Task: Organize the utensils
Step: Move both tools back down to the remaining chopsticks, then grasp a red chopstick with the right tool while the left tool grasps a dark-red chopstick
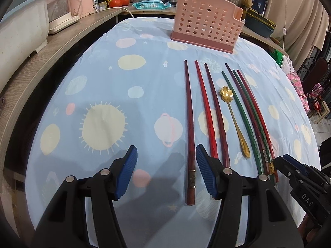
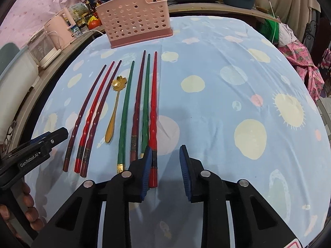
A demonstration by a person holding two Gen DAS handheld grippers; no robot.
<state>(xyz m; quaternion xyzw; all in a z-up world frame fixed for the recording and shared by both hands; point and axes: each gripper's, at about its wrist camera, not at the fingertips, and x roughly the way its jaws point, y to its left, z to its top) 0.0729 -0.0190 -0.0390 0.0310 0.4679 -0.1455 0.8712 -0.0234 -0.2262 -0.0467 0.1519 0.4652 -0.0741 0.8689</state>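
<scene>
while 7 chopsticks and a gold spoon (image 1: 235, 122) lie side by side on the blue tablecloth (image 1: 103, 86), long axes pointing toward the pink holder (image 1: 206, 22), both claws hover at their thick near ends. the left gripper (image 1: 165, 173), jaws apart and empty, straddles the leftmost dark red chopstick (image 1: 190, 136). the right gripper (image 2: 165, 171), jaws apart, straddles the rightmost red chopstick (image 2: 153, 111), which lies against its left pad without being clamped.

Even indoor light, soft shadows, fisheye-bent edges
</scene>
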